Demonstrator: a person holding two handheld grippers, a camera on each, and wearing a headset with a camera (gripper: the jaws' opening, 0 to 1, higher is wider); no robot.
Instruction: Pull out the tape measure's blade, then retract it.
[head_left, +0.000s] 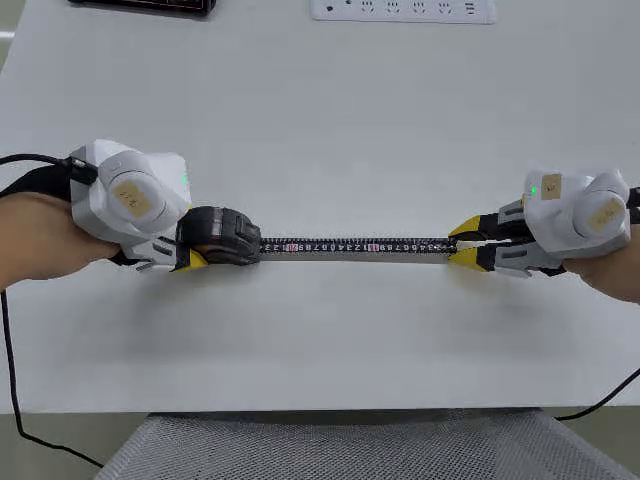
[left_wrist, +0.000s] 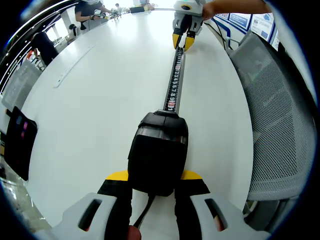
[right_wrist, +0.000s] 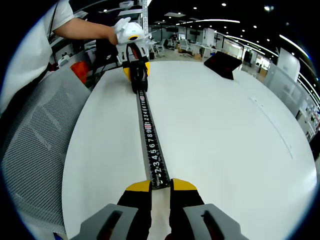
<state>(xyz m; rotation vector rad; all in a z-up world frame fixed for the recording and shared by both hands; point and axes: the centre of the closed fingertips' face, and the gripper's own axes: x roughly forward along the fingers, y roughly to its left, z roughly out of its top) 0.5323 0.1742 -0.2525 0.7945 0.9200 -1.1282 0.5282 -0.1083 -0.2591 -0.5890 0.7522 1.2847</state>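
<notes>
**Blade drawn out — case anchored left, tip held right**
The left gripper (left_wrist: 155, 176) is clamped across the black tape measure case (head_left: 220, 236), steadying it low at the table (head_left: 320, 130) so it cannot follow the pull. The right gripper (head_left: 465, 243) is closed on the end of the blade (head_left: 355, 245), which runs straight between them, numbers up. By this layout, extension looks about complete — retraction remains. The table is white and matte, with a power strip (head_left: 400, 10) at its far edge and a mesh chair (head_left: 350, 445) at the near edge. An open-plan office lies beyond.
</notes>
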